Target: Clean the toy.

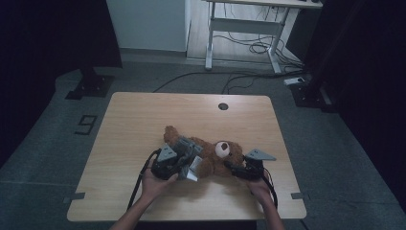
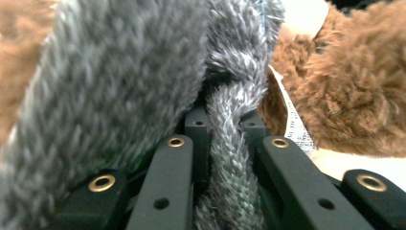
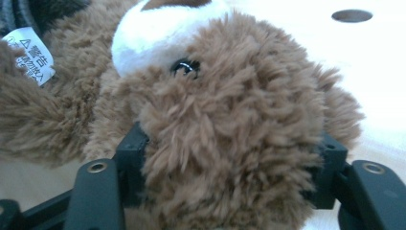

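Observation:
A brown teddy bear (image 1: 213, 160) lies on its back on the wooden table (image 1: 143, 120), its white muzzle (image 1: 221, 149) facing up. It wears a grey knitted garment (image 1: 186, 145). My left gripper (image 1: 181, 158) comes in from the bear's left side. In the left gripper view, my left gripper (image 2: 225, 129) is shut on a twisted strand of that grey knit (image 2: 119, 72). My right gripper (image 1: 231, 166) sits at the bear's head. In the right gripper view, my right gripper (image 3: 230, 158) has its jaws pressed into the fur on either side of the head (image 3: 230, 96). A white label (image 3: 31, 55) hangs from the bear.
A round cable hole (image 1: 223, 106) lies in the table near its far edge. Beyond the table stand a white desk frame (image 1: 244, 28) with loose cables on the floor and dark stand bases (image 1: 91, 86) at left and right.

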